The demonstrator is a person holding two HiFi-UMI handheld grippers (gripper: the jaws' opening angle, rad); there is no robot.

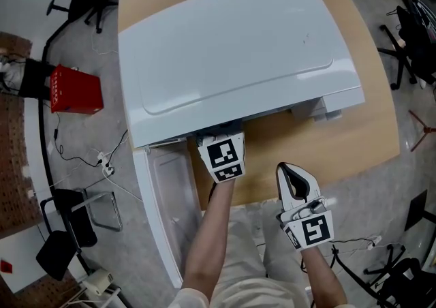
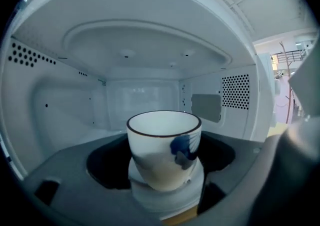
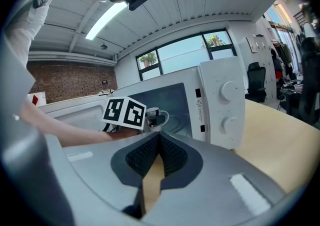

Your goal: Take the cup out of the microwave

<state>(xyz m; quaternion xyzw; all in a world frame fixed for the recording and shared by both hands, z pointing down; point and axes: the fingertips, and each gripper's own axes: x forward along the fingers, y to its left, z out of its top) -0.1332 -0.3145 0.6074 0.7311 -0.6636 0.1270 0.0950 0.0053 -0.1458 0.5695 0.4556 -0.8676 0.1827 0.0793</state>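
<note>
Since the cup (image 2: 162, 142) is sitting inside the microwave (image 1: 238, 48), the left gripper (image 2: 161, 170) is reaching in, jaws wide around it, while the right gripper (image 3: 159, 156) is idling closed, empty.

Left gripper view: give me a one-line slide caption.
White cup with a blue mark inside the microwave, between the open jaws of the left hand-held gripper.
</note>
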